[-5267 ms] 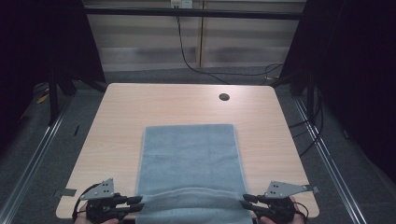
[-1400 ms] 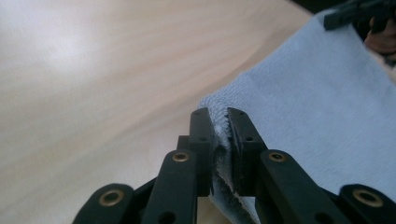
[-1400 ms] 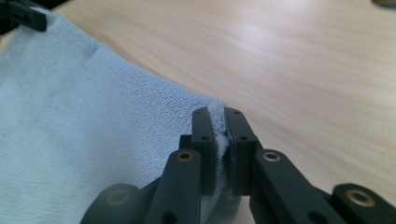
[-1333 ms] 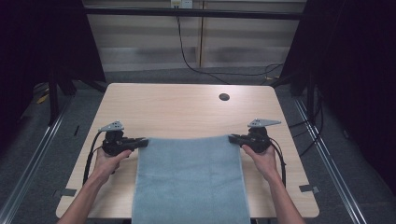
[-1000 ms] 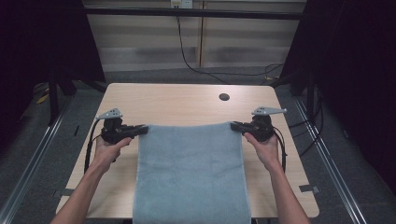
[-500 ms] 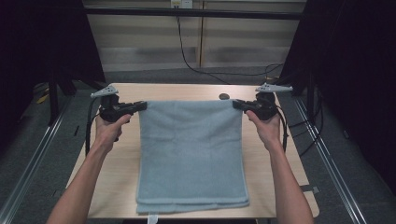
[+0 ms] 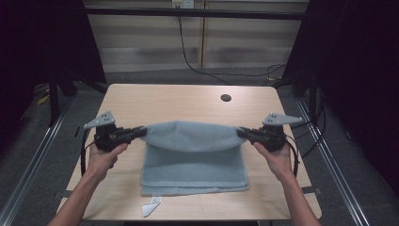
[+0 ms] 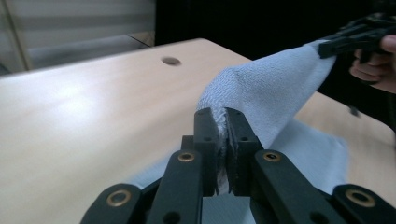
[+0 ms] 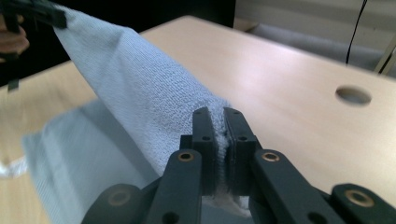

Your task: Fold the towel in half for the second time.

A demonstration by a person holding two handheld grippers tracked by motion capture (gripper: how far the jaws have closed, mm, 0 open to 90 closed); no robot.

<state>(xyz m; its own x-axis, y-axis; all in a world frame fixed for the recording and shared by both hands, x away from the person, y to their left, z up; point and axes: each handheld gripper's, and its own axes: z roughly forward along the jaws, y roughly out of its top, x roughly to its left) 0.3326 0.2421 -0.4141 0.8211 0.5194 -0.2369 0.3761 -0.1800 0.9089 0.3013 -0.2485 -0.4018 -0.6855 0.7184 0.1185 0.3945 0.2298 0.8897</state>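
Label tag (image 7: 151, 206): a white tag pokes out from under the towel's near edge, close to the table's front, flat on the wood
Towel, lower part (image 7: 195, 169): the light blue terry towel lies flat on the table in the near half, its near hem roughly square to the front edge; this part seems left down as the base for a fold
Towel, lifted edge: the far edge is raised off the table and strung between the two grippers, sagging a little at mid-span; held taut enough, I judge, so it can be carried over the flat part without bunching
Left gripper (image 7: 139, 132): jaws clamped on the towel's left corner, cloth pinched in the narrow slit between them as the left gripper view (image 8: 223, 140) has it; the hand holds it just left of the towel
Right gripper (image 7: 243, 133): jaws closed on the right corner likewise, a fold of terry squeezed between them in the right gripper view (image 9: 219, 135); level with the left one, which keeps the edge straight
Step in hand: likely a fold of the towel, the lifted edge to be laid onto the resting part
Risk: uneven pull could skew the edge
Table (image 7: 179, 101): pale wood, bare beyond the towel
Cable hole (image 7: 226, 98): a round dark hole near the far edge, well apart from the towel
Beyond: a black cable hangs down the pale wall behind the table
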